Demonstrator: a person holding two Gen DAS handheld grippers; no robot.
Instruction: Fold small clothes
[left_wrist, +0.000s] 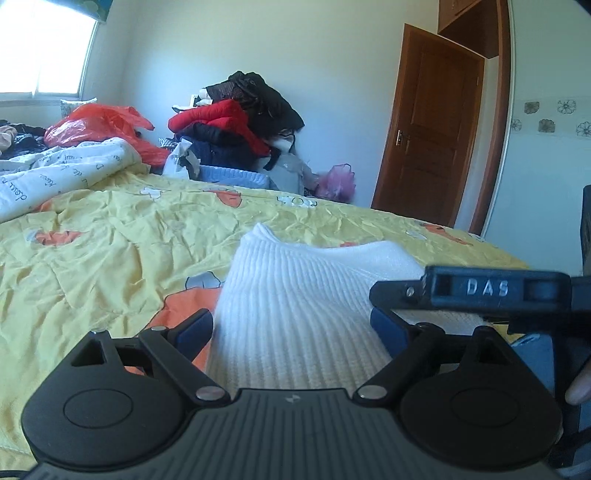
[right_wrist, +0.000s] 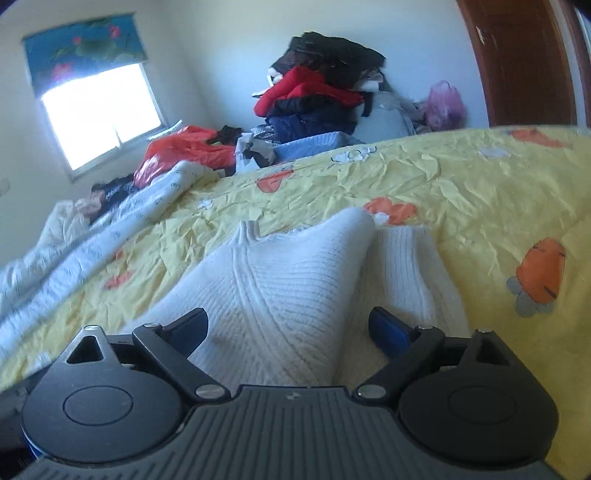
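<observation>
Looking down the left hand-held gripper (left_wrist: 291, 325), I see its jaws standing wide, with the white knitted garment (left_wrist: 295, 295) lying between the blue pads (left_wrist: 195, 328) but not pinched by them. The garment sits low in the centre of the frame on the yellow bedspread (left_wrist: 110, 229), and its near edge is hidden under the gripper body. At the right edge, a dark part marked DAS, probably the other gripper, covers the garment's right side, and a fingertip (left_wrist: 580, 387) is cut off by the frame.

From the right wrist view, the right hand-held gripper (right_wrist: 291, 328) is also spread wide over the same garment (right_wrist: 288, 280), its pads clear of the knit. A fold rises to a peak in mid-frame, concealing whatever lies behind it. The clothes pile (right_wrist: 321, 96) at the top centre is blurred, so I cannot sort out single pieces.
</observation>
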